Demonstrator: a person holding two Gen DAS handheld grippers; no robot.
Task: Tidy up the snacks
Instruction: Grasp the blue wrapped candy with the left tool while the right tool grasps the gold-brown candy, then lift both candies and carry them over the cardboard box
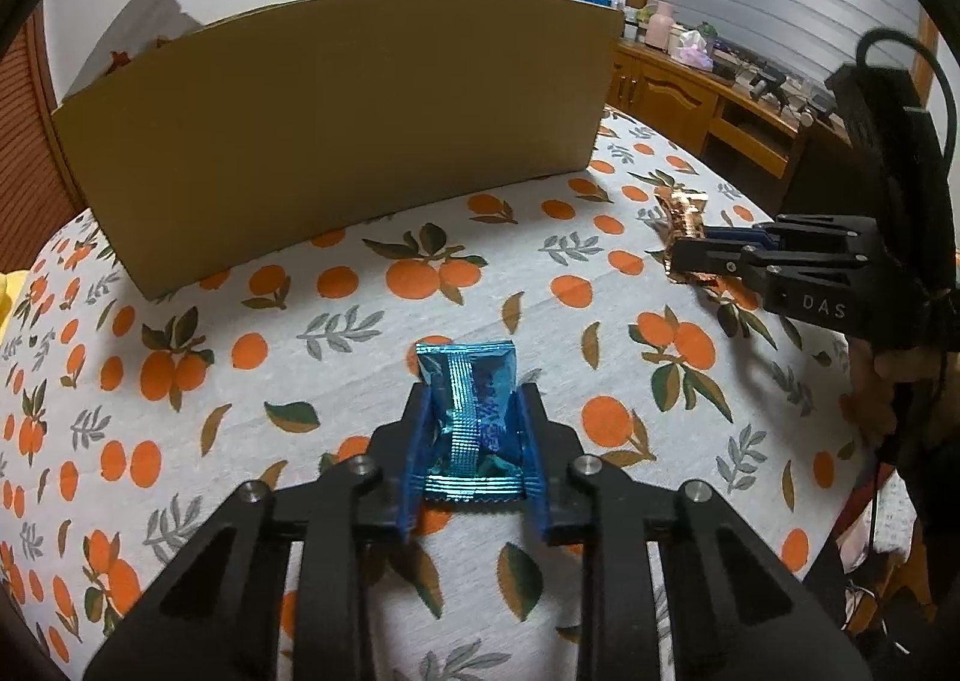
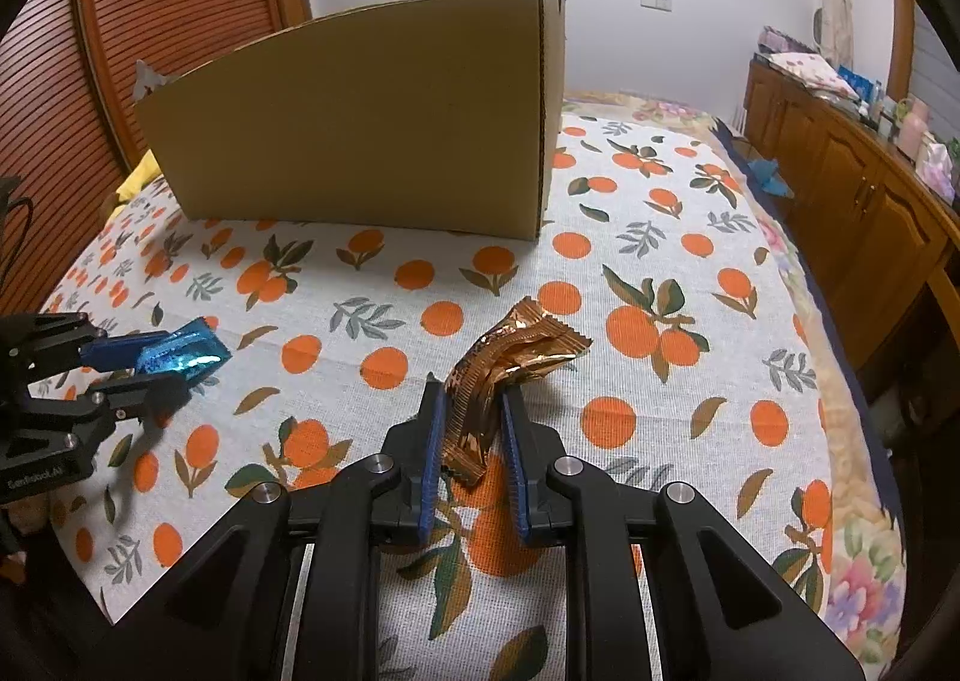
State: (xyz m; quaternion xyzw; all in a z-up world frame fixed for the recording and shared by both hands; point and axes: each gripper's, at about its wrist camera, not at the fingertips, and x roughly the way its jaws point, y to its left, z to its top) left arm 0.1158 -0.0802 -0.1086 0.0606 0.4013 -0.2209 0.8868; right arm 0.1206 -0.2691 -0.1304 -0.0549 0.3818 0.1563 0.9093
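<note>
Blue snack packet (image 1: 471,417) half hidden between fingers, cardboard box (image 1: 336,141) interior unseen

A shiny blue foil snack packet (image 1: 471,417) is being held lengthwise, clamped at both sides and raised off the orange-print tablecloth (image 1: 360,321). A crinkled copper-coloured snack wrapper (image 2: 510,363) is being gripped at its lower half, bent and possibly off the cloth. A tall cardboard box (image 1: 336,129) is standing upright toward the far edge.
</note>
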